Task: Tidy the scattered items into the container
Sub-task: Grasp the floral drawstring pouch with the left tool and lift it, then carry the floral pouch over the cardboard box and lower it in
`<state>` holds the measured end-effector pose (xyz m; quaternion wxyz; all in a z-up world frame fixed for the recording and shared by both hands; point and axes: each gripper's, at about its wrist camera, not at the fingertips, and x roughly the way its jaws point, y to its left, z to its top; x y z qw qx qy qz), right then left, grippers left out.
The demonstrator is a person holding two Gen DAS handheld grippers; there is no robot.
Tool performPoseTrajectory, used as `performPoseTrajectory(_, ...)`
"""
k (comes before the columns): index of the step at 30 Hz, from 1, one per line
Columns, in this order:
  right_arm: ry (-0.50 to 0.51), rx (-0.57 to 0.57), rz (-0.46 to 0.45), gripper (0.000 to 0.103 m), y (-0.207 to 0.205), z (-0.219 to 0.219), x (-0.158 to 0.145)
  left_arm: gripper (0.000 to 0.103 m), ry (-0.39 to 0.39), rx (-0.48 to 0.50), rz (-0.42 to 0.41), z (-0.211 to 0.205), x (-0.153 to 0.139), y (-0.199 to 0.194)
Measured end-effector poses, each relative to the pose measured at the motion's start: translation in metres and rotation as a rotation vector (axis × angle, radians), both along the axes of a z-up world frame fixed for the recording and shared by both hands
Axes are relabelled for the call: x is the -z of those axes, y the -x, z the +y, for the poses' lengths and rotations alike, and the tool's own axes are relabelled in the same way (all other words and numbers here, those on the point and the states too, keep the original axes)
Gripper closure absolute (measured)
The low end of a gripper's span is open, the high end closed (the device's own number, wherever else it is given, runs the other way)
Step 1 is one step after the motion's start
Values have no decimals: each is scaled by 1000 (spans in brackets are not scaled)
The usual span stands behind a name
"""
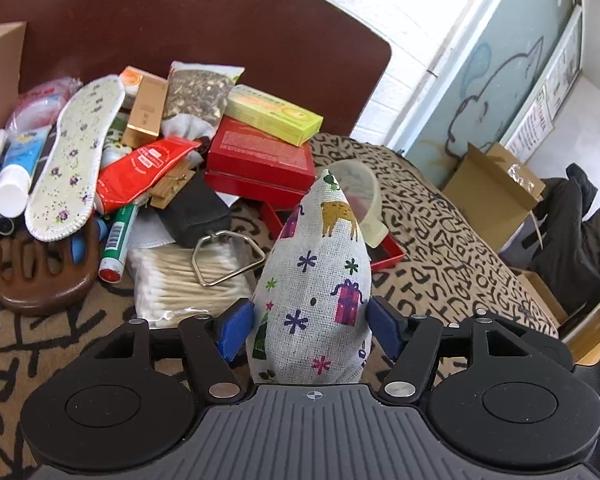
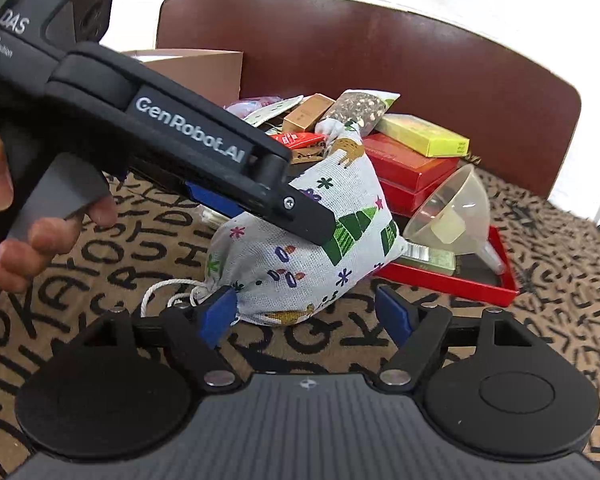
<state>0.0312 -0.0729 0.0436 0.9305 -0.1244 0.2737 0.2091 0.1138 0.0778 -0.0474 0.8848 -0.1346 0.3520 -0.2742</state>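
Observation:
A stuffed fabric pouch (image 1: pixel 316 272) with a Christmas print lies on the letter-patterned tablecloth (image 2: pixel 100 248). My left gripper (image 1: pixel 310 328) straddles it, one blue pad close against each side without squeezing the cloth. In the right wrist view that left gripper (image 2: pixel 312 224) reaches across the top of the pouch (image 2: pixel 300 256). My right gripper (image 2: pixel 306 316) stands open just in front of the pouch's drawstring end, its left pad beside the gathered neck. A brown cardboard box (image 1: pixel 0 72) stands at the back left behind the pile, its inside hidden.
The pile holds an insole (image 1: pixel 76 156), tubes, cotton swabs (image 1: pixel 172 280), a wooden comb (image 1: pixel 40 276), a red box (image 1: pixel 260 156) and a yellow box (image 1: pixel 272 114). A clear funnel (image 2: pixel 448 208) lies in a red tray (image 2: pixel 460 284). A chair back (image 1: pixel 220 20) stands behind.

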Motion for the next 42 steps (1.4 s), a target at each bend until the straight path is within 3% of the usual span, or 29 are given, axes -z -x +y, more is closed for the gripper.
performPoseTrajectory(10, -66, -28, 64, 23, -6, -5, -2, 30, -10, 60, 11, -2, -1, -9)
performPoseTrajectory(13, -134, -46, 94, 22, -18, -3, 0, 30, -32, 84, 5, -4, 0, -11)
performPoseTrajectory(16, -179, -37, 123, 20, -29, -1, 4, 41, -15, 73, 22, 1, 6, -13)
performPoseTrajectory(22, -197, -8, 134, 39, -24, 3, 0, 42, 15, 53, 30, 7, 8, -9)
performPoseTrajectory(25, -172, -3, 125, 49, -14, 6, -7, 45, 19, 49, 2, 9, 2, 3)
performPoseTrajectory(28, -160, -29, 125, 52, -6, 12, -16, 46, 22, 29, -12, 17, -5, 17)
performPoseTrajectory(33, -148, -93, 99, 53, 7, 32, -33, 47, 56, -34, -49, 44, -20, 42)
performPoseTrajectory(42, -153, -257, -23, 53, 9, 96, -91, 47, 47, -198, -228, 113, -84, 76)
